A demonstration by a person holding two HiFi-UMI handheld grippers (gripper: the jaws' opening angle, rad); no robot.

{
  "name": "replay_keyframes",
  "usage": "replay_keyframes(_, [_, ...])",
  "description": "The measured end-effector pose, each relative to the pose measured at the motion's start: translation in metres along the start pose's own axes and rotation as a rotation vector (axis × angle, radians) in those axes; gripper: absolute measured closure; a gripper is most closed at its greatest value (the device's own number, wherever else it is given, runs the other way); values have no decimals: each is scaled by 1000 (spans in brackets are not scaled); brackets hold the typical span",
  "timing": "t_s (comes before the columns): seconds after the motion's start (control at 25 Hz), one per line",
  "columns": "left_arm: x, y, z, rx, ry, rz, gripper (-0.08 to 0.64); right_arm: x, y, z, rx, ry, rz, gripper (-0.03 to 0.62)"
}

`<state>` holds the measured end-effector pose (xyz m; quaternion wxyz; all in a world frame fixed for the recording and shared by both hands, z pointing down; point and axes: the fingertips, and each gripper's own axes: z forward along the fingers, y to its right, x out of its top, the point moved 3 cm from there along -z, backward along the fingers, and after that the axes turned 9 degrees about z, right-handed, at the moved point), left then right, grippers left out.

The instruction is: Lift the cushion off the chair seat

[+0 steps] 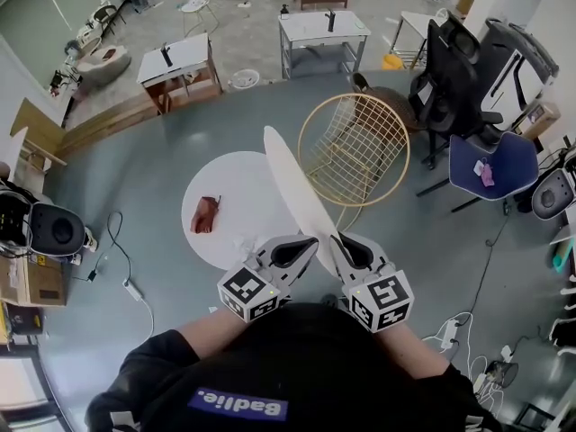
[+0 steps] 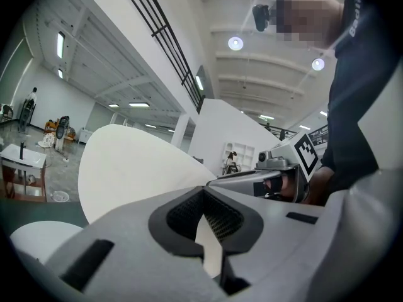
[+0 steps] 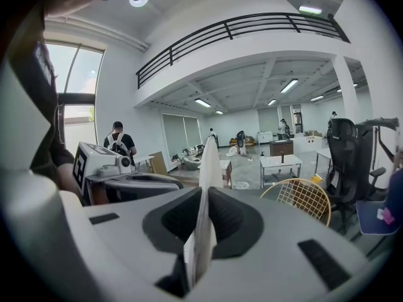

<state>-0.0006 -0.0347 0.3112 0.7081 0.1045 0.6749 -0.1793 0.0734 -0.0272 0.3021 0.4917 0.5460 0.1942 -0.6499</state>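
Observation:
A thin white round cushion (image 1: 297,187) hangs in the air, seen edge-on, tilted up and away from me. Both grippers hold its near edge side by side. My left gripper (image 1: 310,242) is shut on that edge, and in the left gripper view the cushion (image 2: 132,168) spreads as a wide white disc beyond the jaws (image 2: 211,244). My right gripper (image 1: 334,241) is shut on the same edge; in the right gripper view the cushion (image 3: 208,162) stands as a narrow upright strip between the jaws (image 3: 200,244). The gold wire chair (image 1: 355,151) stands bare to the right of the cushion.
A white round table (image 1: 236,187) with a small red-brown thing (image 1: 206,215) on it lies left of the cushion. A black office chair (image 1: 454,79) and a blue seat (image 1: 490,165) stand at the right. Desks (image 1: 322,32) stand farther back. Cables (image 1: 121,255) run across the floor.

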Motion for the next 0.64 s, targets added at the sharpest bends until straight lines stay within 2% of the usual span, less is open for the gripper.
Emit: replay_keyframes(0.64, [0,1,-6,-2,-1,-4,557,-2,-7,0,6,-5,14,546])
